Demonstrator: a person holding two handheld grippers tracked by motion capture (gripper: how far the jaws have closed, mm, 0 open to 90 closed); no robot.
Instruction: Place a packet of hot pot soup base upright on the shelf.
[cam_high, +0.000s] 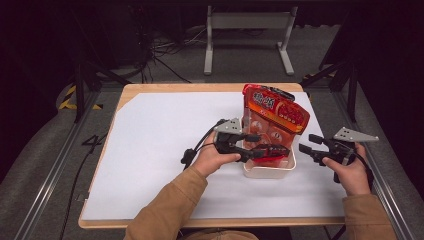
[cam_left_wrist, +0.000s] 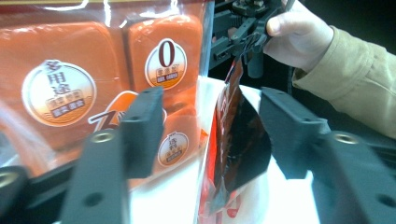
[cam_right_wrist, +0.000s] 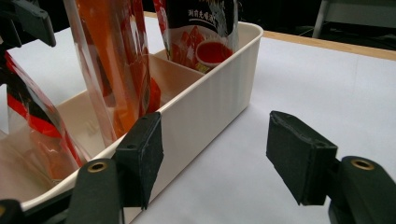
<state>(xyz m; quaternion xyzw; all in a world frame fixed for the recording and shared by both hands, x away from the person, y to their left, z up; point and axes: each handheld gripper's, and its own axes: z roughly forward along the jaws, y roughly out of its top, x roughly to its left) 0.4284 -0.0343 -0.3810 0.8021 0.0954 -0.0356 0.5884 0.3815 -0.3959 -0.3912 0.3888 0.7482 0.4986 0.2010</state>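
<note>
Over the white table (cam_high: 150, 165), we hold our left hand-held gripper (cam_high: 272, 150) above the cream bin (cam_high: 270, 172), jaws apart around a red-and-black sauce pouch (cam_left_wrist: 238, 140) standing inside. Our right hand-held gripper (cam_high: 307, 145) rests just beside the bin, jaws wide and empty. Orange seasoning packs (cam_high: 275, 112) stand upright in the bin's far end.

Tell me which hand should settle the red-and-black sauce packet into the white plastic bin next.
Left, probably. The left tool has its open jaws on either side of the red-and-black sauce packet, over the white plastic bin. The right tool waits open outside the bin's right wall.
</note>
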